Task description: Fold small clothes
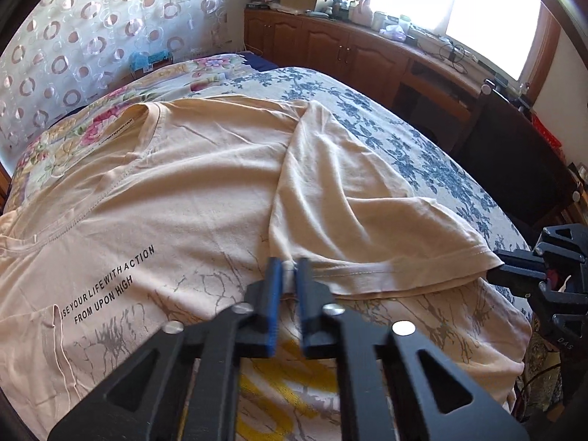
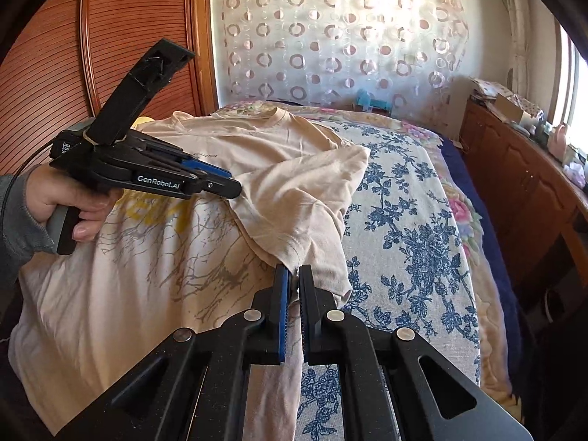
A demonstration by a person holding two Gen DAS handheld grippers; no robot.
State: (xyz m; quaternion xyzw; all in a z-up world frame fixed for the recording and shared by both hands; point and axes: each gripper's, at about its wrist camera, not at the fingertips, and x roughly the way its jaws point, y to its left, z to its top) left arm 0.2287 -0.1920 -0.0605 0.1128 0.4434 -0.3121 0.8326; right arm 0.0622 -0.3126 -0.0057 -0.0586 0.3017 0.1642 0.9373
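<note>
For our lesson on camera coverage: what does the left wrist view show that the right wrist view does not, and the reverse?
Left wrist view only: the black printed lettering on the shirt, the bright window, and the left gripper seen along its own jaws, shut on a sleeve hem.

Right wrist view only: the wooden wardrobe door, the person's hand holding the left gripper, and the right gripper with its jaws shut on cloth.

Both: the beige T-shirt on the blue floral bedspread, the circle-patterned curtain and the wooden cabinets.

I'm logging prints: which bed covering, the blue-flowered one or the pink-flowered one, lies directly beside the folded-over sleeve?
The white bedspread with blue flowers: the beige T-shirt's folded sleeve lies against it. The pink-flowered quilt sits beyond the collar.
</note>
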